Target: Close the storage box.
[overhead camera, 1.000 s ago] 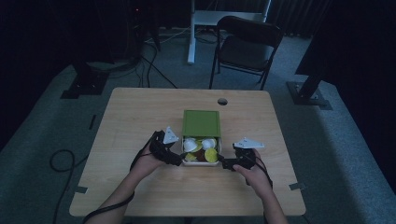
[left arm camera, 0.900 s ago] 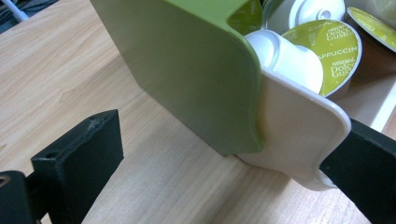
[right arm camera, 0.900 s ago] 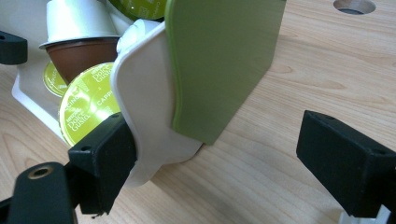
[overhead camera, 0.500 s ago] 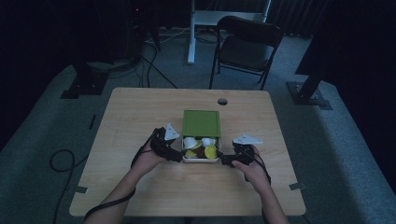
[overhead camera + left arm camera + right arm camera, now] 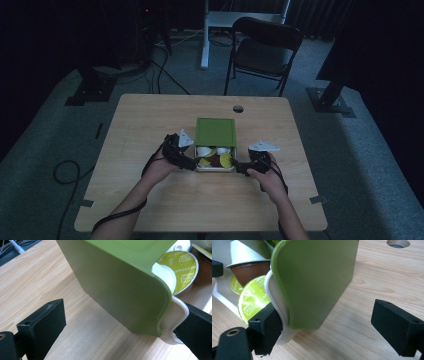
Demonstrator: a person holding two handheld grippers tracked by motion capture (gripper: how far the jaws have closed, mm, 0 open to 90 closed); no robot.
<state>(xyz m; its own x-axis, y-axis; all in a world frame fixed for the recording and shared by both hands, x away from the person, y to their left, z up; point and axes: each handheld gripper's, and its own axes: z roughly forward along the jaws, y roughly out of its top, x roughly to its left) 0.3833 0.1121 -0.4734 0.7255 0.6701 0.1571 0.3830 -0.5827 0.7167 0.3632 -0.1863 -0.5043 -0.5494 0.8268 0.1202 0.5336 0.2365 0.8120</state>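
Wooden table (image 5: pixel 150 130); chair (image 5: pixel 262 52) beyond green box (image 5: pixel 215 132).

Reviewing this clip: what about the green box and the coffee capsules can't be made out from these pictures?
- Capsule count: in the high view the green lid covers the far part of the white tray.
- Capsule flavours: the high view is too small and dim, while the left gripper view's yellow capsule is partly behind the lid.
- Fingers' contact with the tray: unclear for the left gripper and right gripper.
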